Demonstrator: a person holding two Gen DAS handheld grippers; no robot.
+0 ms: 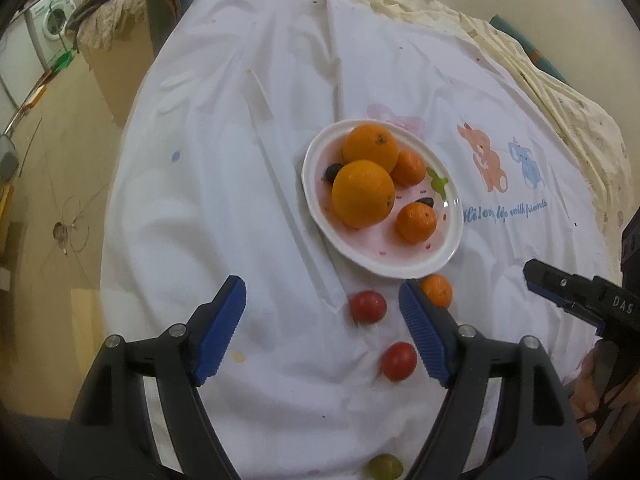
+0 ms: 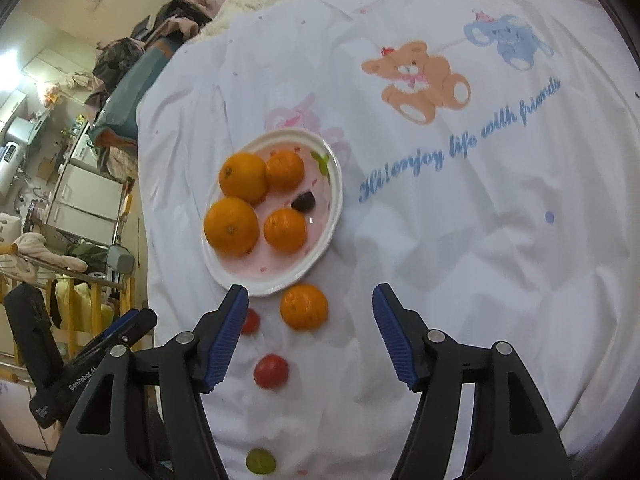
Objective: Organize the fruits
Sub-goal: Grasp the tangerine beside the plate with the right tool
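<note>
Plate: white oval plate with pink centre [image 1: 404,270] is laid on the white printed bedsheet [image 1: 224,184]; its long axis runs from near the claws toward the far bed edge.
On plate: two large oranges [image 1: 363,193], two small tangerines [image 1: 416,217] and two dark grapes [image 2: 303,202] are seen.
Off plate: one tangerine [image 2: 303,306] just beside the near rim; two red cherry tomatoes [image 1: 368,307] nearer; one green grape [image 2: 260,461] nearest.
Left claw [image 1: 322,330]: released, nothing between the pads.
Right claw [image 2: 310,336]: released, nothing gripped.
</note>
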